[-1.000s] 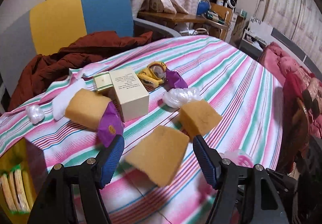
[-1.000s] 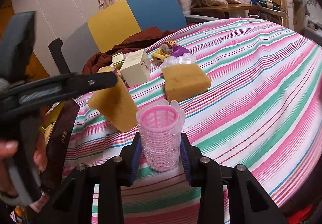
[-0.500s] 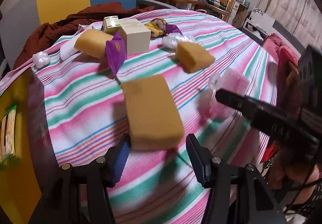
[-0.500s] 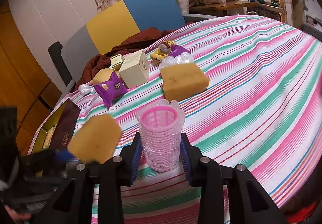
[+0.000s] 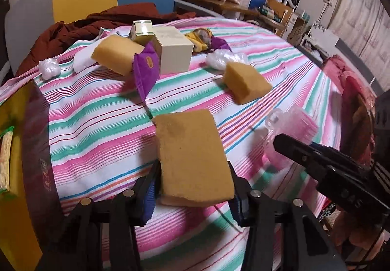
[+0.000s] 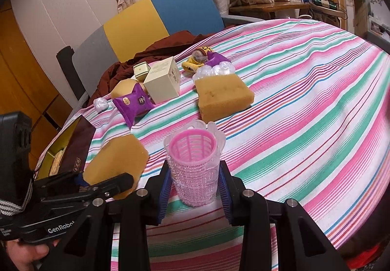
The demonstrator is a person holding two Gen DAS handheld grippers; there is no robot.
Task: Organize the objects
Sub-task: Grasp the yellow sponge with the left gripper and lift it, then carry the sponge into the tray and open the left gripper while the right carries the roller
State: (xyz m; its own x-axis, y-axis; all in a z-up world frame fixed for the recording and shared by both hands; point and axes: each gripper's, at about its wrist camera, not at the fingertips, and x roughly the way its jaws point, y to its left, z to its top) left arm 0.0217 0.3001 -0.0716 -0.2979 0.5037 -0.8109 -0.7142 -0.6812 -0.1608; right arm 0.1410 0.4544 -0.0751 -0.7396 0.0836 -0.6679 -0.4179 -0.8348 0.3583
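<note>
A tan sponge (image 5: 190, 149) lies on the striped tablecloth (image 5: 97, 124) between the fingers of my left gripper (image 5: 195, 189). Its jaws are closing, and both blue pads touch the sponge's sides. From the right wrist view the same sponge (image 6: 117, 159) shows at lower left in the left gripper (image 6: 104, 180). My right gripper (image 6: 193, 183) is shut on a pink mesh cup (image 6: 192, 163) that stands upright on the cloth. That cup (image 5: 292, 124) also appears at the right of the left wrist view.
Further back lie a second sponge (image 5: 246, 83), a third sponge (image 5: 114, 56), a purple snack packet (image 5: 146, 71), a cream box (image 5: 174, 49), a small green box (image 5: 142, 32), a yellow toy (image 5: 202, 39) and clear plastic wads (image 5: 224, 59). A yellow open box (image 5: 14, 149) sits at the left edge.
The left gripper dropped toward the table. The sponge went from hanging in the air to lying on the cloth, and the jaws narrowed around it. The right gripper and cup stayed put.
</note>
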